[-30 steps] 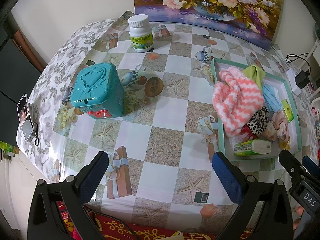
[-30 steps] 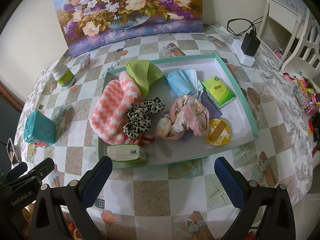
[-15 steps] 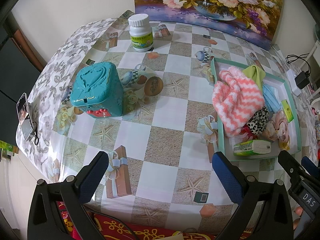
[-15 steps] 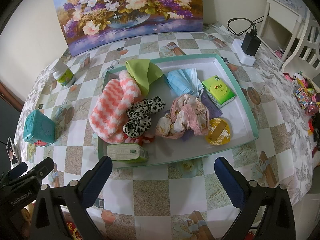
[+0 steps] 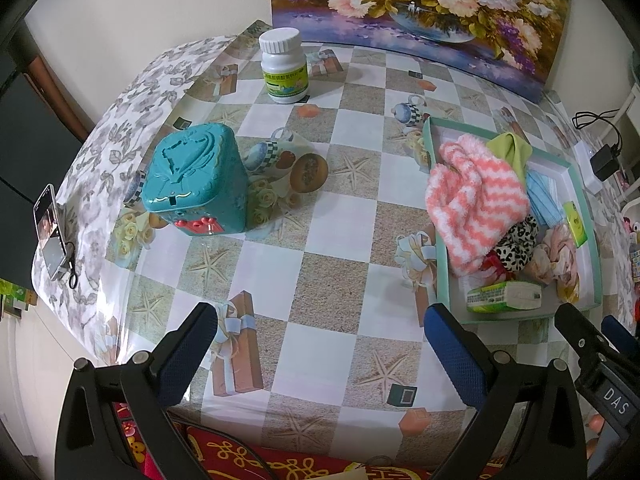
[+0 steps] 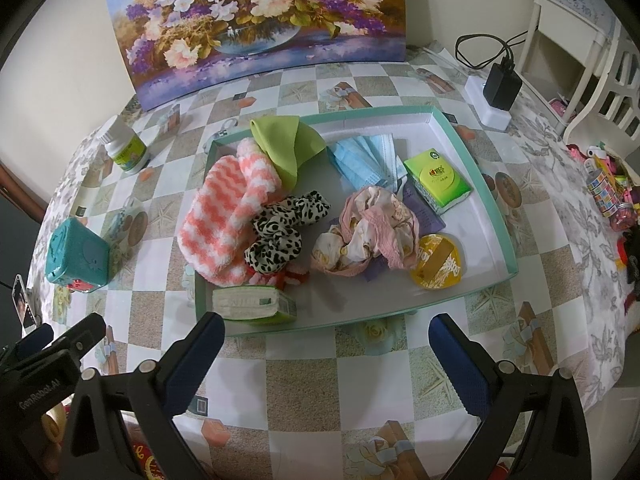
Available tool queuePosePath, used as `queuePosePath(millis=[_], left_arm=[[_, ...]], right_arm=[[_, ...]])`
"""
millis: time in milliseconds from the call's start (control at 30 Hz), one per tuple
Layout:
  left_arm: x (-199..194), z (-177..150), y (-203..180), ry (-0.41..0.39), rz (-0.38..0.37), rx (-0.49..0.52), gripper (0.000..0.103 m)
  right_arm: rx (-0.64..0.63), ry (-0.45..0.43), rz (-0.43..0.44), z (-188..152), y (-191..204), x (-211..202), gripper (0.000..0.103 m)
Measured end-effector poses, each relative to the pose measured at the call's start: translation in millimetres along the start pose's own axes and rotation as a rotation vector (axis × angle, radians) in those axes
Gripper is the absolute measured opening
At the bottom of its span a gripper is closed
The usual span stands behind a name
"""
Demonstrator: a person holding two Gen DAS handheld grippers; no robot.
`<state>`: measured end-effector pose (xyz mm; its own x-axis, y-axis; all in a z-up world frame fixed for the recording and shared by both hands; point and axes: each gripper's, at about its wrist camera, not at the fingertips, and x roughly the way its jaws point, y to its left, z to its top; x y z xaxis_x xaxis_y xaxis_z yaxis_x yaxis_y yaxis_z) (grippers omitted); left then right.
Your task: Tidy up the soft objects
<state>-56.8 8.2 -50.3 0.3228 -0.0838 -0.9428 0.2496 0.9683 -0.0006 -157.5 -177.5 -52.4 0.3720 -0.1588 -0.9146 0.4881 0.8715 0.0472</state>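
Observation:
A teal-rimmed white tray (image 6: 472,148) holds soft things: pink-and-white striped fuzzy socks (image 6: 224,216), a green cloth (image 6: 286,144), a leopard-print scrunchie (image 6: 280,228), a crumpled pink cloth (image 6: 368,232), blue face masks (image 6: 364,158), and tissue packs (image 6: 438,180) (image 6: 252,304). My right gripper (image 6: 326,356) is open and empty, above the table just in front of the tray. My left gripper (image 5: 320,350) is open and empty over the table's front, left of the tray (image 5: 440,264).
A teal tin box (image 5: 196,180) and a white pill bottle (image 5: 283,66) stand on the left of the table. A flower painting (image 6: 256,16) leans at the back. A charger and power strip (image 6: 498,92) sit at the back right. A phone (image 5: 50,232) lies at the left edge.

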Motion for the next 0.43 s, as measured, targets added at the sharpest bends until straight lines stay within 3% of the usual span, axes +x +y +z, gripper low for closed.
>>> queuePosePath(millis=[433], left_arm=[[0.1,0.5,0.5,0.001,-0.001,-0.005,0.103]], right_arm=[[-0.001,0.001,-0.001,-0.8,0.0,0.4,0.103]])
